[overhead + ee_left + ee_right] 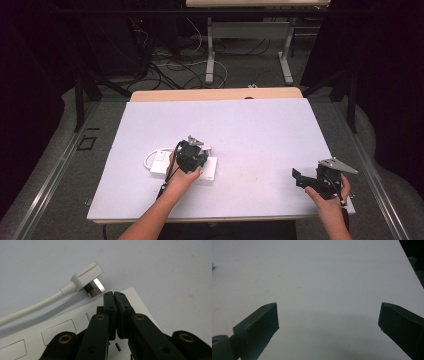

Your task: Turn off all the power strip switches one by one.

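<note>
A white power strip lies on the white table, left of centre. Its white plug rests on the table just past the strip's end, metal prongs pointing toward the strip, and the white cable trails away from it. My left gripper hangs over the strip's end with its jaws shut and nothing between them, the tips close beside the plug's prongs. My right gripper stands open and empty over bare table near the front right corner.
The white table top spreads wide between the two grippers and toward the back. Its front edge runs just below both hands. Beyond the far edge are table legs and loose cables on the floor.
</note>
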`<state>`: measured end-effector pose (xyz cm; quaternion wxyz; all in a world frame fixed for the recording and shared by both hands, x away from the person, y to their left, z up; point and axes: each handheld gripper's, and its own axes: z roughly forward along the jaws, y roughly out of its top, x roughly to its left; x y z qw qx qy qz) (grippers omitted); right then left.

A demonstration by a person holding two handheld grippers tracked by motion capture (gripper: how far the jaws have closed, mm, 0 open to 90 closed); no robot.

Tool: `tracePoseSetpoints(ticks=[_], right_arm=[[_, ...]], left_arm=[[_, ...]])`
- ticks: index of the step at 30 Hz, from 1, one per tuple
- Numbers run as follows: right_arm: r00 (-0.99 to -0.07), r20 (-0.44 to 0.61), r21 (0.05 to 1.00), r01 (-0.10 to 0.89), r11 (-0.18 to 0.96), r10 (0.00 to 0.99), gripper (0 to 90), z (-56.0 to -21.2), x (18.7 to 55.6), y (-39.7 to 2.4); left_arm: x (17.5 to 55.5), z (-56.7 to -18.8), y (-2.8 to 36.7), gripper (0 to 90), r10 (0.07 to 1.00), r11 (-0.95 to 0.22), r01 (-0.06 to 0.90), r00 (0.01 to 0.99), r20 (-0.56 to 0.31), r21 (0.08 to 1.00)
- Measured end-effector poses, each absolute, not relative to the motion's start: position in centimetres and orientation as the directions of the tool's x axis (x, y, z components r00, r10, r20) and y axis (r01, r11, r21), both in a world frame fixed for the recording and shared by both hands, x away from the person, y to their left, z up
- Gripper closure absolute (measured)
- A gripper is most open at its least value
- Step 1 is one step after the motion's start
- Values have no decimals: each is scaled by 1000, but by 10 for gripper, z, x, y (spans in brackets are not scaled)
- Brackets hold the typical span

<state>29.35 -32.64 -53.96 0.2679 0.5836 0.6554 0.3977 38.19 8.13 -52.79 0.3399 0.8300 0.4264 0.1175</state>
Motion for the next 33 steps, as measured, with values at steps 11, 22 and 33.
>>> tracePoseSetpoints(ticks=[11, 22, 33], right_arm=[[-174, 114, 834, 552, 1, 978, 23, -539, 293, -326], [-165, 116, 831, 556, -5, 979, 23, -538, 292, -326], [-173, 107, 831, 557, 7, 979, 23, -538, 292, -327]], left_arm=[[381, -518, 87, 785, 779, -370, 640, 608, -149, 674], [372, -499, 91, 584, 761, -415, 559, 646, -63, 718], [363, -479, 111, 368, 770, -367, 521, 635, -62, 771]])
